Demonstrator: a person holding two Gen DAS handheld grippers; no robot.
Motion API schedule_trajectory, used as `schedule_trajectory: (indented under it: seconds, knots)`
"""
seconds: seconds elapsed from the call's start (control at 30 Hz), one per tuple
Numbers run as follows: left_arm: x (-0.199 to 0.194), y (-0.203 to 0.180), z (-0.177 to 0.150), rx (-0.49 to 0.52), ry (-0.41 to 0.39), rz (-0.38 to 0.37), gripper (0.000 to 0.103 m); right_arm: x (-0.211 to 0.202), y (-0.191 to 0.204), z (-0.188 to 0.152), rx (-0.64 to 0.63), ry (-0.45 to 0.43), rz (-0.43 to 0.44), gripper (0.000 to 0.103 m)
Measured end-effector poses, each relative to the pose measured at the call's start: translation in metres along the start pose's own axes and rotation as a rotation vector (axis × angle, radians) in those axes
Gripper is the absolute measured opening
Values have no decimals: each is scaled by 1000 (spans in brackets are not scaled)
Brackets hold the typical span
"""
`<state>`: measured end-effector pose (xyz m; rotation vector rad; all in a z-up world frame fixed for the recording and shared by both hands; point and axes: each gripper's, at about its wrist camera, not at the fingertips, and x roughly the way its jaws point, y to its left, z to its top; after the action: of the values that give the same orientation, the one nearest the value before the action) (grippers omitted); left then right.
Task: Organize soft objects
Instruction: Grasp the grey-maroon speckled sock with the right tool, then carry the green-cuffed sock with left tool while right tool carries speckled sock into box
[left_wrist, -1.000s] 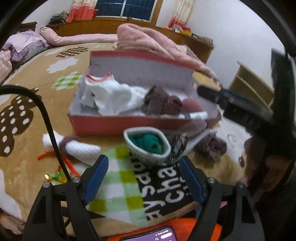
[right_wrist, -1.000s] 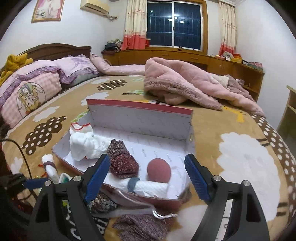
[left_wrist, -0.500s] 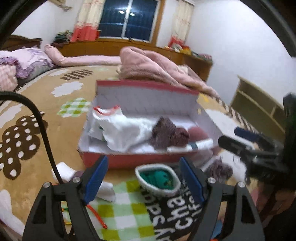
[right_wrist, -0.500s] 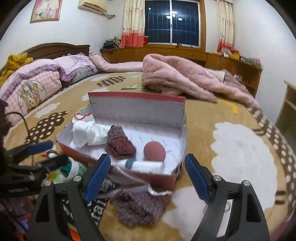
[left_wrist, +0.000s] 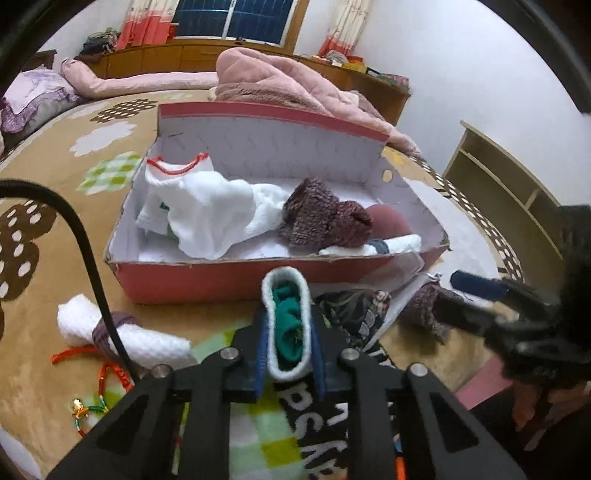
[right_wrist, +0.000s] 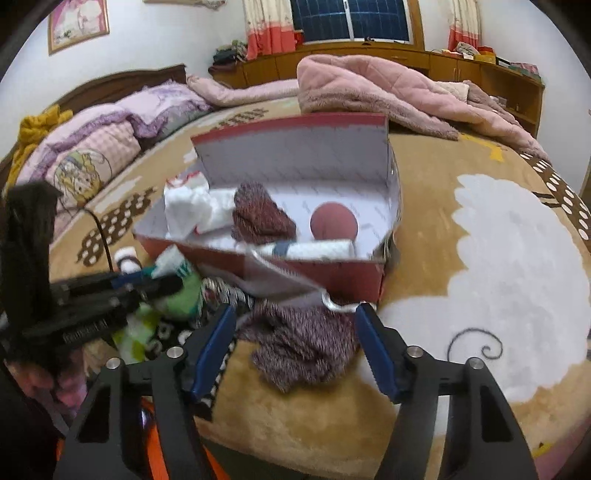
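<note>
Bedroom, tan patterned bedspread (right_wrist: 424, 295). Left gripper (left_wrist: 288, 343), jaws just closing, pinches a white-rimmed green sock roll (left_wrist: 287, 325) before the red box (left_wrist: 207, 277). Right gripper (right_wrist: 295, 343), jaws narrowing, straddles a maroon knit sock (right_wrist: 303, 343), untouched; light, floppy, best grabbed mid-bunch.

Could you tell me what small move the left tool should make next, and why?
Probably lift and carry forward over the near wall of the red box. The left tool has just been closing, and its pads now squeeze the white pouch with green fabric inside, which sits just outside the box where other soft items already lie.
</note>
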<state>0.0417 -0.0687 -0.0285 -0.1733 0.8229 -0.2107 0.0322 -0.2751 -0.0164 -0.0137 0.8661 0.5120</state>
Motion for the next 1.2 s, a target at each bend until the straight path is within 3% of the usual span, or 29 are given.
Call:
schedule_trajectory:
  seconds: [0.2, 0.27, 0.37, 0.6, 0.8, 0.97, 1.07, 1.2]
  knots:
    - [0, -2, 0, 22, 1, 2, 19, 8, 11, -14, -115, 41, -65, 48]
    - [0, -2, 0, 16, -1, -6, 19, 7, 11, -15, -133, 21, -91, 28]
    - [0, 0, -1, 23, -11, -12, 19, 4, 4, -12, -110, 5, -83, 15]
    - [-12, 0, 0, 34, -76, -18, 19, -2, 0, -6, -97, -23, -23, 11]
    - [-47, 1, 7, 34, -202, -10, 19, -21, 4, 1, -91, -113, 74, 11]
    - [-65, 3, 10, 51, -263, 17, 19, -33, 6, 8, -76, -155, 194, 11]
    - [-74, 5, 12, 41, -280, -24, 19, -39, 1, 15, -40, -189, 254, 11]
    - [-84, 8, 16, 54, -317, -20, 19, -50, -10, 25, 13, -253, 292, 11]
